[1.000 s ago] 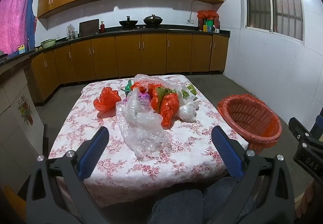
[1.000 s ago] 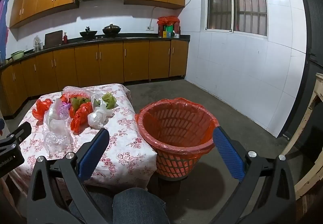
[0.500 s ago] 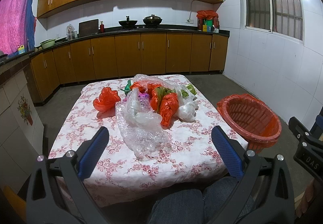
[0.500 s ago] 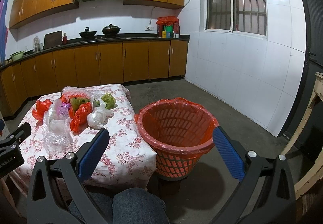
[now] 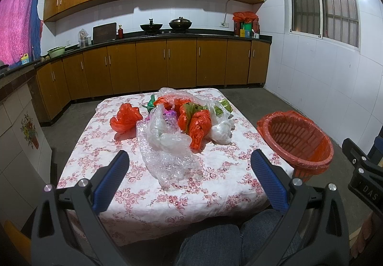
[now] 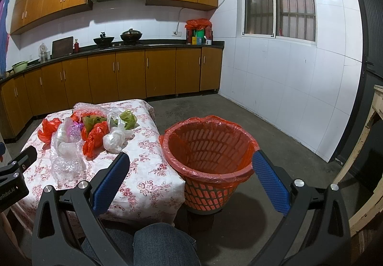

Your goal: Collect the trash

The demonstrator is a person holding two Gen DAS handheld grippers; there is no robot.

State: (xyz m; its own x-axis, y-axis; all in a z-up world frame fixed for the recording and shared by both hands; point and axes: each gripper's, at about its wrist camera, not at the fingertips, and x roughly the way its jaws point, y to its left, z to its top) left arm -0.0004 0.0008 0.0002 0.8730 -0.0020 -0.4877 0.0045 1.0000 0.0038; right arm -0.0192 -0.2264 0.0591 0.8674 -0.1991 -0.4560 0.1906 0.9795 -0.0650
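Lying heaped at the centre of the left wrist frame, on a table covered by a pink-flowered white cloth point(image 5: 100, 146), is the trash: crumpled orange plastic bags point(image 5: 125, 117), clear and white film bags point(image 5: 165, 132), green wrappers point(image 5: 221, 108) and a sheet of transparent bubble wrap point(image 5: 170, 160). An orange lattice plastic basket lined with an orange bag point(image 6: 208, 146) is standing on the floor just beside the table, at lower centre of the right wrist frame. The left gripper point(image 5: 190, 167) and right gripper point(image 6: 190, 167) are both gaping wide, blue-padded fingers point(image 5: 111, 179) holding nothing.
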